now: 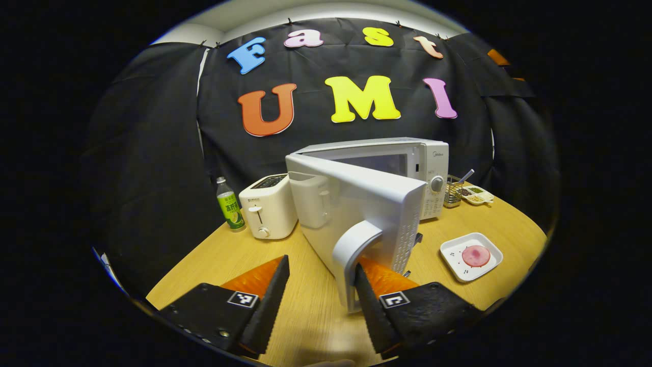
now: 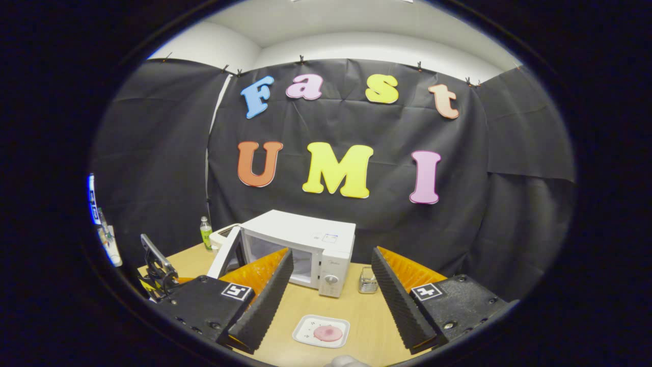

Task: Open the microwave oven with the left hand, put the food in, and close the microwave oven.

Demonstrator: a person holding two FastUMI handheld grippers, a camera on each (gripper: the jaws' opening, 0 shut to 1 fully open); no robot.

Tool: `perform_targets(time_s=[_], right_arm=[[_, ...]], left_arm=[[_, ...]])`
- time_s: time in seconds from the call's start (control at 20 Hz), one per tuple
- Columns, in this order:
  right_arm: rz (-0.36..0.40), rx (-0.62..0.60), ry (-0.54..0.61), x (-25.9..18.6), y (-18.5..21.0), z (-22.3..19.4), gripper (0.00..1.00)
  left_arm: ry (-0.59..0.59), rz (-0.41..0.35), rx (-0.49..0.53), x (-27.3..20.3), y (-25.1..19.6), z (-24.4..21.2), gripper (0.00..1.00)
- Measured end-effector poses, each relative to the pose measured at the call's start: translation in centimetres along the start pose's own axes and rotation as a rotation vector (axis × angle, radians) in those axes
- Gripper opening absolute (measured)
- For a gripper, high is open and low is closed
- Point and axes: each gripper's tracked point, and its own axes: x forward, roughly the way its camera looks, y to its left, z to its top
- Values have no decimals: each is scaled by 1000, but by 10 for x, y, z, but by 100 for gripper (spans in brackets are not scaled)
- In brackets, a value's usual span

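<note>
toaster (image 1: 268,206) left of microwave (image 1: 402,168) | bottle (image 1: 229,205) left of toaster | plate (image 1: 471,256) before microwave, on table (image 1: 509,224)

Even overhead light is falling bright on the worktop (image 1: 489,214) in both views, throwing only soft short shadows under the microwave oven (image 1: 387,168) and plate (image 1: 471,256), while the black cloth wall is staying dim. Fisheye is bending edges hard, curving the worktop rim and darkening the borders. Focus is holding sharp mid-frame, softening slightly at the very bottom; mild sheen is showing on the oven door (image 1: 351,209).
</note>
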Motion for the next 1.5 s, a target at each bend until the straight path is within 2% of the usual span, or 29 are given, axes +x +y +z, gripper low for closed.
perform_targets(time_s=[0.1, 0.15, 0.65, 0.85, 1.05, 1.25, 1.35, 1.5], right_arm=[[7, 4, 4, 1, 5, -1, 99], [7, 3, 9, 2, 7, -3, 99], [59, 5, 59, 11, 28, -20, 99], [62, 11, 70, 17, 30, -30, 99], [49, 18, 96, 24, 24, -47, 99], [65, 65, 180, 32, 13, -84, 99], [50, 92, 247, 38, -3, -116, 98], [27, 165, 374, 43, -27, -173, 89]], left_arm=[[5, 1, -1, -1, 6, -2, 91], [-6, 8, 3, -3, 11, -1, 95], [12, 53, -69, -29, 70, -14, 95], [5, 135, 1, -40, 115, -14, 95], [31, 215, -25, -47, 153, -20, 95], [27, 213, -28, -59, 151, -16, 92], [25, 193, -28, -62, 139, -13, 94], [15, 159, -28, -63, 119, -6, 95]])
